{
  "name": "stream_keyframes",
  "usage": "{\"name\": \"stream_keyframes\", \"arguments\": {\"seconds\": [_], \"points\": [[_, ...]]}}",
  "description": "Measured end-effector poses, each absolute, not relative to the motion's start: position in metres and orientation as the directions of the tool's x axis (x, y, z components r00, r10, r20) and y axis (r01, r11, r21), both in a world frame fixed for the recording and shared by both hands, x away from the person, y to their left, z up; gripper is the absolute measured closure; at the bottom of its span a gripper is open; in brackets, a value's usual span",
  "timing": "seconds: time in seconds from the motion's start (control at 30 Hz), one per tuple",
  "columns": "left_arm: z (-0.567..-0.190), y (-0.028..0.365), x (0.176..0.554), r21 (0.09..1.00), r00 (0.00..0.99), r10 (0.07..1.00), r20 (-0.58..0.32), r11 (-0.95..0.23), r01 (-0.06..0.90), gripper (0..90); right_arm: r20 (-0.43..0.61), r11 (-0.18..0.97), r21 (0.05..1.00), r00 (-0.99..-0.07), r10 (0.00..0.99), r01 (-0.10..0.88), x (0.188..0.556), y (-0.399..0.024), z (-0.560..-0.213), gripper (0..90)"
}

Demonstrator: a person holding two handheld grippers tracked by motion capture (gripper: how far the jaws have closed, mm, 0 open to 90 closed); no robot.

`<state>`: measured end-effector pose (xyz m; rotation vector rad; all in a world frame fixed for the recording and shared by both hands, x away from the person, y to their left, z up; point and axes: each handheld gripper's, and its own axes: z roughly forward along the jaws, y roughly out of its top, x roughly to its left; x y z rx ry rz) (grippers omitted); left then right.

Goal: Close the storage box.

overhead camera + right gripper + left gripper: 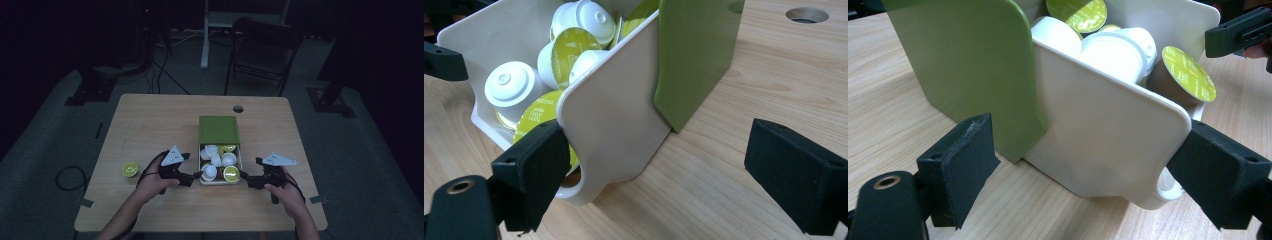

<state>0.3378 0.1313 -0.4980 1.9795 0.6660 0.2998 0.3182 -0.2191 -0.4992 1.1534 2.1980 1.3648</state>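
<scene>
From up top, the white drawer [220,165] full of coffee pods [231,173] sits pulled out of its green box [218,130] mid-table, with the left gripper [196,176] and right gripper [245,176] at its front corners. One loose pod [130,169] lies off to the left. In the left gripper view the jaws stand apart, one pad [1220,172] touching the drawer's front corner [1108,130]. Right gripper view: jaws wide too, one pad [536,172] right against the drawer's front [611,130], the other well clear.

room: dimly lit | floor [45,130]: grey, cables at 10 o'clock | chair [262,50]: folding, at 12 o'clock | table [150,120]: wooden
</scene>
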Motion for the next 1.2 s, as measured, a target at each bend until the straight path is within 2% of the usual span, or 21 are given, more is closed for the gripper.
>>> {"name": "stream_keyframes", "arguments": {"seconds": [0.63,1.2], "points": [[-0.496,0.132,0.348,0.876,0.799,0.595,-0.086,-0.338,0.345,13.6,0.186,0.18,0.853,-0.607,0.773,0.49,0.329,-0.219,-0.499,10.9],[-0.494,0.131,0.353,0.874,0.793,0.603,-0.082,-0.338,0.348,13.6,0.179,0.182,0.852,-0.6,0.78,0.491,0.335,-0.218,-0.498,10.9]]}}
